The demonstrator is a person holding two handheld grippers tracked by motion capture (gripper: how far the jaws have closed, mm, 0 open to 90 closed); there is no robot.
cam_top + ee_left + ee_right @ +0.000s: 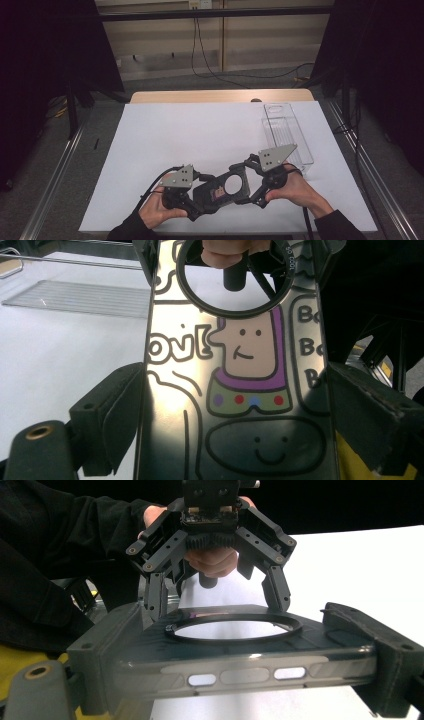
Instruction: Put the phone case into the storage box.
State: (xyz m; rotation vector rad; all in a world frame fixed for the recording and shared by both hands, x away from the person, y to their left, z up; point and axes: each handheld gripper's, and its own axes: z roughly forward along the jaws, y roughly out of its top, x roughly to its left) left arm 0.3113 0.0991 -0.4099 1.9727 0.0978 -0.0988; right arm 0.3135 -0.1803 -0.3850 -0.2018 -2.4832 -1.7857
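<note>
A dark, glossy phone case (223, 187) with a round ring and a cartoon drawing hangs just above the white sheet near the front edge, held between both grippers. My left gripper (201, 196) is shut on its near-left end. In the left gripper view the case (240, 390) runs up the middle, with the left gripper (240, 425) pressing a black pad on each long side. My right gripper (248, 182) is shut on the other end. In the right gripper view the case (235, 665) lies flat in the right gripper (240, 672), and the left gripper (212, 600) clamps the far end.
A clear plastic tray (287, 132) lies on the right of the white sheet (190, 130), and is also in the left gripper view as a ribbed clear tray (75, 297). Beyond the sheet is the table's wooden far edge (220, 96). Cables run across the floor behind.
</note>
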